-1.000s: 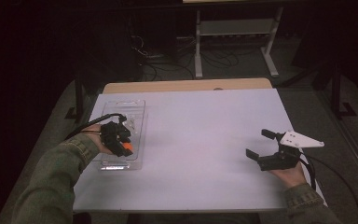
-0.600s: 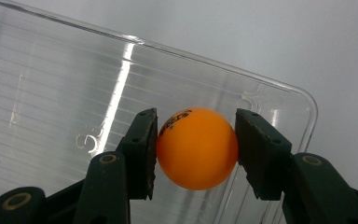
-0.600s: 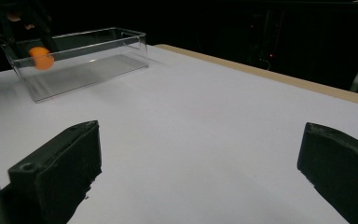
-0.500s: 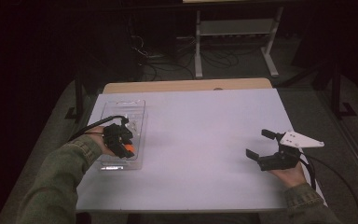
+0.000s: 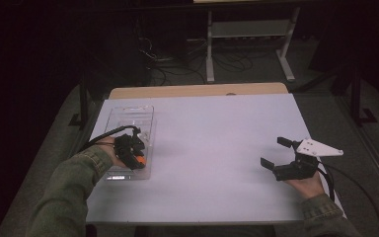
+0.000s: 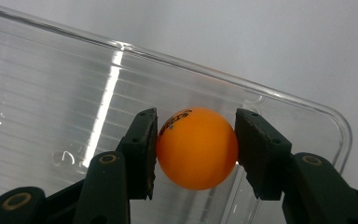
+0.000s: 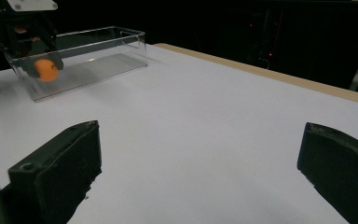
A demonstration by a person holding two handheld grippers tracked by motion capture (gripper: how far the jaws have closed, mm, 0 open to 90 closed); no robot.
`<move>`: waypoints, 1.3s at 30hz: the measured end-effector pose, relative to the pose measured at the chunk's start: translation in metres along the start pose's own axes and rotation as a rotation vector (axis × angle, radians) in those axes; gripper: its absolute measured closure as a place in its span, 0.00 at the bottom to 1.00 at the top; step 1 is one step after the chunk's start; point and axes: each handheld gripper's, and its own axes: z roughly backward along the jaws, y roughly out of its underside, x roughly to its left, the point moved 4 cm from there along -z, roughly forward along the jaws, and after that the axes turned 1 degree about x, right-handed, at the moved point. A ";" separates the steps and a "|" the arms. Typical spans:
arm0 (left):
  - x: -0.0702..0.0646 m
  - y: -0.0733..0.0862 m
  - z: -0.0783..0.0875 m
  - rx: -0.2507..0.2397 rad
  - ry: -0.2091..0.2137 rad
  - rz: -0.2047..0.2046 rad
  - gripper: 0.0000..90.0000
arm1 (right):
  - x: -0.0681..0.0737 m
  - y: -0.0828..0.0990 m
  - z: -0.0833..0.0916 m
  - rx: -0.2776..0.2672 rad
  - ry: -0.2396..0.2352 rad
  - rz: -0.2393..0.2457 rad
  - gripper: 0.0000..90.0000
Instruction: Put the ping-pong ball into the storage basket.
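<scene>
An orange ping-pong ball (image 6: 196, 148) with black print sits between the two black pads of my left gripper (image 6: 196, 140), which is shut on it. The ball is inside a clear plastic container (image 5: 128, 116) at the table's left, near its near end. In the high view the left gripper (image 5: 137, 160) points down into the container and the ball (image 5: 140, 160) shows as an orange spot. My right gripper (image 5: 272, 151) rests at the table's right side, open with nothing between its jaws. The right gripper view shows the container (image 7: 107, 46) and the held ball (image 7: 45, 69) far off.
The white table top (image 5: 207, 148) lies bare between the two hands. A wooden strip (image 5: 197, 91) runs along its far edge. Beyond it are a dark floor with cables and a white metal stand (image 5: 246, 29).
My left gripper has shifted slightly toward the container's near end with the ball held. The right gripper has not moved.
</scene>
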 end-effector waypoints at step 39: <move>0.007 0.003 0.010 -0.031 -0.141 0.088 0.19 | 0.000 0.000 0.000 0.004 -0.004 -0.001 0.00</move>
